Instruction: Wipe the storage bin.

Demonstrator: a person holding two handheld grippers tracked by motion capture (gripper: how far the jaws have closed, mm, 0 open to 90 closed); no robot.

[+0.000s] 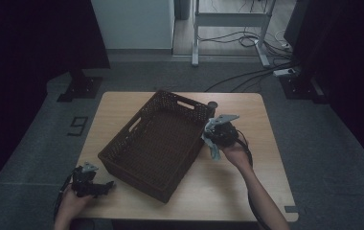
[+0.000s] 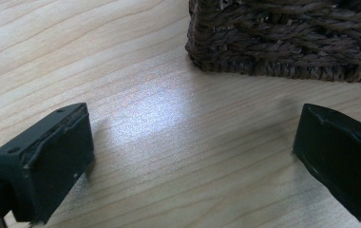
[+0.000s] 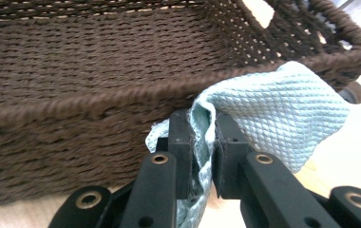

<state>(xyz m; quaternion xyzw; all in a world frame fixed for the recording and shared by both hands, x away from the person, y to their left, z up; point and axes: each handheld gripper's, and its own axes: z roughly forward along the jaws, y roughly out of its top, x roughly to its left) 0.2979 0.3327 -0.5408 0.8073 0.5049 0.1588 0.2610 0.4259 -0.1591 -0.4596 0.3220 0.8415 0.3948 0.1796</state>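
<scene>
You are seeing just one readable mark: a large grey digit "9" (image 1: pixel 77 125) is lying on the dark floor (image 1: pixel 36 143), just left of the tabletop (image 1: pixel 247 110).

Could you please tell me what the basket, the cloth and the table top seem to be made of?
Basket: dark brown woven fibre, maybe wicker or paper rope; twisted strands, matt.
Cloth: pale blue textile, likely microfibre; fine diamond weave, soft folds.
Table top: light wood or wood-look laminate; grain lines, slight sheen.
</scene>
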